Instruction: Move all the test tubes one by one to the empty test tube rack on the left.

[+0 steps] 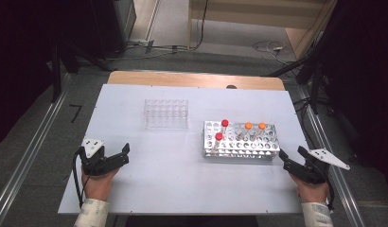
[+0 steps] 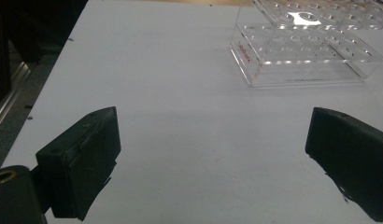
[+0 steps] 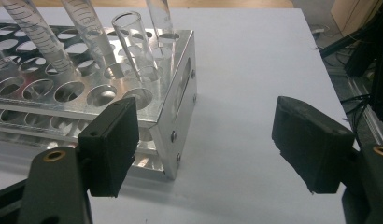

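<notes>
Starting at the left, our left gripper (image 1: pixel 117 156) rests at the near left part of the white table (image 1: pixel 149 189), its jaws spread wide with nothing between them. In the left gripper view only bare tabletop lies between the two black pads, and the clear plastic rack (image 2: pixel 306 56) sits ahead and off to the right — well apart from the jaws and holding no tubes that we can see.

Moving toward the middle, that clear rack (image 1: pixel 166 113) stands farther back on the table. To its right and nearer to us is the metal rack (image 1: pixel 240 140), its long side running across the table. It holds capped tubes standing upright: two red-capped tubes (image 1: pixel 224 124) at its left end and two orange-capped tubes (image 1: pixel 248 126) toward the middle and right, plus at least one uncapped tube (image 3: pixel 133 44) that we make out in the right gripper view.

At the far right, our right gripper (image 1: pixel 291 159) lies just beside the metal rack's right end, jaws likewise spread and holding nothing. In its own view the rack's end corner (image 3: pixel 180 93) sits just ahead and to the left of the gap.

We judge that the right hand is much the nearer to the tubes — they lie forward and to its left, their long axes upright, so a grasp would come from the side or from above.
</notes>
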Available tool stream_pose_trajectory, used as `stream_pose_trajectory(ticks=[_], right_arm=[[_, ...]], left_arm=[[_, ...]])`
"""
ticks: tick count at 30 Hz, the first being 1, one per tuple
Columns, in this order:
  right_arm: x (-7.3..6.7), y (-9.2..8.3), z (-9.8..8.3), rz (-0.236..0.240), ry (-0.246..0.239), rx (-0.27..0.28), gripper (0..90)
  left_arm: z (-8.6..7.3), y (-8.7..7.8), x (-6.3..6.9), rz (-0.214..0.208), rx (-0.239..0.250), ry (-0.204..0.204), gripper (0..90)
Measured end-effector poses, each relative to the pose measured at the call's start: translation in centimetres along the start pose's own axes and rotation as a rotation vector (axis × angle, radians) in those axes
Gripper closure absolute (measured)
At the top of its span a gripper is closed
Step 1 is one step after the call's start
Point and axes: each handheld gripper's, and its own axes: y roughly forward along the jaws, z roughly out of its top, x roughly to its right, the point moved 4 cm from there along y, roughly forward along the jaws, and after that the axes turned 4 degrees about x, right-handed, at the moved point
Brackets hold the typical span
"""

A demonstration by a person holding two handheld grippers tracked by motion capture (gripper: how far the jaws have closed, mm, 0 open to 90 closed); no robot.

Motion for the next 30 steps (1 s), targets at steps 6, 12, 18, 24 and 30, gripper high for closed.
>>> stream_pose_trajectory(ticks=[6, 12, 18, 24, 30], right_arm=[[-0.1, -0.1, 0.1, 0.0, -0.002, 0.003, 22.5], [-0.3, -0.1, 0.1, 0.004, -0.007, 0.006, 23.2], [-0.4, 0.0, 0.3, 0.007, -0.01, 0.015, 23.9], [-0.7, 0.1, 0.6, 0.013, -0.02, 0.022, 24.9], [-1.1, 0.5, 0.9, 0.018, -0.032, 0.026, 26.8]], left_arm=[[0.0, 0.0, 0.0, -0.002, -0.001, 0.0, 3.8], [0.0, 0.1, 0.1, -0.003, -0.001, 0.001, 3.8], [0.0, 0.0, 0.1, -0.006, 0.002, 0.002, 3.8], [0.0, 0.0, 0.2, -0.008, 0.005, 0.003, 4.2], [0.0, 0.1, 0.4, -0.011, 0.002, 0.007, 4.2]])
